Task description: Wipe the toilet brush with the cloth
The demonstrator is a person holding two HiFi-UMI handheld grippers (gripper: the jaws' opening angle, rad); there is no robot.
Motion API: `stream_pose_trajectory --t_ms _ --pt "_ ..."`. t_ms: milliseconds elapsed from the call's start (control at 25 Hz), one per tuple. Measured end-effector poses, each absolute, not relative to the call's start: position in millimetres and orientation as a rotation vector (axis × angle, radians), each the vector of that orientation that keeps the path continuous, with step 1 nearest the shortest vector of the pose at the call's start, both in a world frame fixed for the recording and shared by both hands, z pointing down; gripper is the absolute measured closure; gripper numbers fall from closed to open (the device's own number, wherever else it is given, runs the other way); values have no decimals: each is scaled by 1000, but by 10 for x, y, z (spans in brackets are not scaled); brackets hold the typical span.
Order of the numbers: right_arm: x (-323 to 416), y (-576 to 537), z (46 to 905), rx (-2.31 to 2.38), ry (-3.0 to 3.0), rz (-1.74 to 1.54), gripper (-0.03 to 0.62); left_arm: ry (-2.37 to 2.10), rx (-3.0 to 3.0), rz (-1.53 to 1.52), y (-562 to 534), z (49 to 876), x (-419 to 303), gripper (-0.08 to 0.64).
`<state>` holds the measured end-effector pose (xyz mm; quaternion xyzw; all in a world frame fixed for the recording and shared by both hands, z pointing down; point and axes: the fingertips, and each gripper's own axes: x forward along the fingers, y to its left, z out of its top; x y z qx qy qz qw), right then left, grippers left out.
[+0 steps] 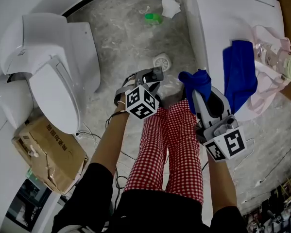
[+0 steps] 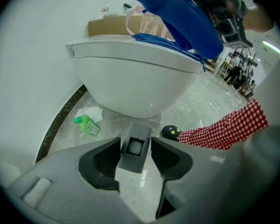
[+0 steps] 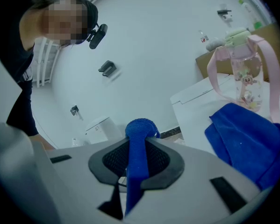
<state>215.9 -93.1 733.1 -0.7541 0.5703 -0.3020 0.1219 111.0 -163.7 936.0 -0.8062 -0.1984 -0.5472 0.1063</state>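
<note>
The toilet brush (image 2: pixel 134 152) shows in the left gripper view as a dark grey square holder with a pale round knob on top, standing on the floor. My left gripper (image 2: pixel 135 143) points steeply down over it, open, its pads to either side and clear of it. In the head view the left gripper (image 1: pixel 150 79) hides the brush. My right gripper (image 1: pixel 199 97) is shut on a blue cloth (image 1: pixel 194 79), which bunches out beyond the jaws (image 3: pixel 140 129); the right gripper (image 3: pixel 137 148) is held nearly level, to the right of the left one.
A white toilet (image 1: pixel 53 76) stands at the left, a cardboard box (image 1: pixel 48 149) below it. On a white fixture (image 1: pixel 213 28) at the right lie a second blue cloth (image 1: pixel 240 72) and a pink bottle (image 1: pixel 276 57). A green bottle (image 1: pixel 153 18) and a floor drain (image 1: pixel 162 62) are on the floor ahead.
</note>
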Motion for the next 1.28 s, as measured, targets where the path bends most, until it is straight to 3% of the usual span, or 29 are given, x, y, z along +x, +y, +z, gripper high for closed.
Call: stream_pose_trajectory --t_ms 1280 --pt "2381 -747 7439 -2206 1607 -921 526 -755 -2074 -1670 -1486 9660 1295 370"
